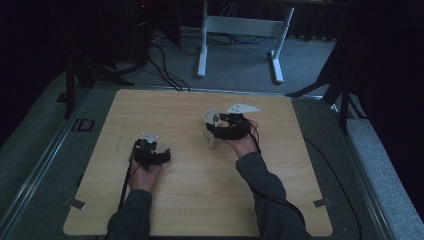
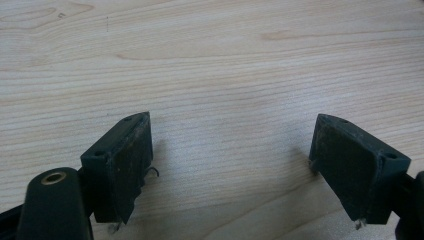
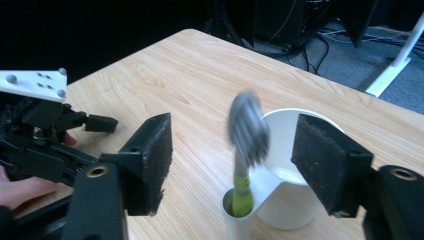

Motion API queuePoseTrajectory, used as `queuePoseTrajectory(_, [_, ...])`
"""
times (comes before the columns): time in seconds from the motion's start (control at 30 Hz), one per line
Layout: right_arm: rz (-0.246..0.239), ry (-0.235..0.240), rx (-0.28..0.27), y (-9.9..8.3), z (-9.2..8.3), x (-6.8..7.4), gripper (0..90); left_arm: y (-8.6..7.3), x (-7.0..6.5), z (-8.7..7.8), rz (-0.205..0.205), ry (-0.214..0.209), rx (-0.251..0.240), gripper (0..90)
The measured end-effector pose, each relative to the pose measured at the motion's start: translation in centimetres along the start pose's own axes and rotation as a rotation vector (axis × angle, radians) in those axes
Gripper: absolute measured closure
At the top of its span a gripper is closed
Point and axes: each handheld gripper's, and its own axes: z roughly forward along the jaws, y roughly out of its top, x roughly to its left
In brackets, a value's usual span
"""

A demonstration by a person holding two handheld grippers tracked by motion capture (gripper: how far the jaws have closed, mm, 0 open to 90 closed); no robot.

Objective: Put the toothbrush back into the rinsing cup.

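Nearest me in the high view, my two sleeved forearms come up from the bottom edge onto the desk [image 1: 200, 200], a pale wood-grain board with rounded corners. My left tongs [image 1: 150, 154] sit low on the left half, black and angular, with a cable trailing back along the arm. The left gripper view looks straight down their jaws: two wedge-shaped black pads, scuffed and dusty, spread wide with nothing between them but fine parallel grain.

Farther up and right of centre, my right tongs [image 1: 227, 125] carry a white three-cornered plate and sit just beside a white cup [image 1: 211, 126]. The high view gives me little more than a pale cylinder there — the right gripper view fills it in. The cup [image 3: 292, 170] is smooth, round and matte white, with a narrow tube-like pocket joined to its near side. A toothbrush [image 3: 245, 150] stands in that pocket, its long axis near upright and leaning slightly: yellow-green handle down in the tube, grey head up and blurred. My right tongs [image 3: 232, 160] stand wide apart, rough black pads either side of the brush and cup, gripping nothing. That view also catches my left tongs [image 3: 45, 135] off to the side with their white plate.

Beyond the desk lie grey carpet, dark cables and a white metal frame [image 1: 240, 40].
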Motion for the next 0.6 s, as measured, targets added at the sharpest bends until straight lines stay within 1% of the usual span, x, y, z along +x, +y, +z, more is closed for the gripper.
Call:
queuePoseTrajectory(0.13, [0.008, 0.000, 0.002, -0.2, 0.0, -0.1, 28.6, 0.0, 0.0, 0.0, 0.000, 0.000, 0.000, 17.9])
queuePoseTrajectory(0.27, [0.002, -0.005, 0.005, -0.2, -0.1, -0.1, 28.3, 0.0, 0.0, 0.0, 0.000, 0.000, 0.001, 17.9])
queuePoseTrajectory(0.5, [0.007, -0.003, -0.004, -0.1, -0.9, -0.4, 28.3, 0.0, 0.0, 0.0, 0.000, 0.000, 0.000, 17.9])
queuePoseTrajectory(0.6, [0.001, 0.005, -0.002, -0.3, -1.3, -0.5, 28.3, 0.0, 0.0, 0.0, 0.000, 0.000, 0.000, 17.9])
